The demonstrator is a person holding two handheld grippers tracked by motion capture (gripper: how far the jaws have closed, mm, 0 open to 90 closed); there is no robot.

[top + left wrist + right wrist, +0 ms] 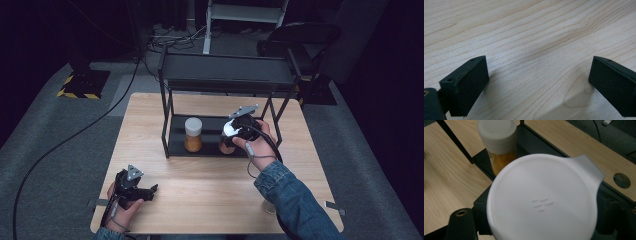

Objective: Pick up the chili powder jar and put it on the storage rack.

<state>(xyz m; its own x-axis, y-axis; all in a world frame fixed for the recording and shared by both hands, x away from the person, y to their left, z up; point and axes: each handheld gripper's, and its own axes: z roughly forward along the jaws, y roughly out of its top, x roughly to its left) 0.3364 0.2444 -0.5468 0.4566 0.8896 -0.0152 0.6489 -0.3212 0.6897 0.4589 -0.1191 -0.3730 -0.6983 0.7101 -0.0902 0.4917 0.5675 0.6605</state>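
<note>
A jar (226, 147) with orange contents and a white tabbed lid (544, 200) sits between the jaws of my right gripper (231, 134), which is shut on it. It is at the right part of the black rack's lower shelf (177, 145); I cannot tell whether it touches the shelf. A second orange-filled jar (193, 134) with a white lid (498, 142) stands upright on that shelf to the left. My left gripper (150, 191) rests low over the table's front left, its jaws wide open over bare wood (537, 82).
The black two-level rack (225, 75) stands at the back of the wooden table (200, 200), its posts flanking the lower shelf. A round hole (622, 180) is in the tabletop beyond the rack. A chair (300, 37) and cables lie on the floor behind.
</note>
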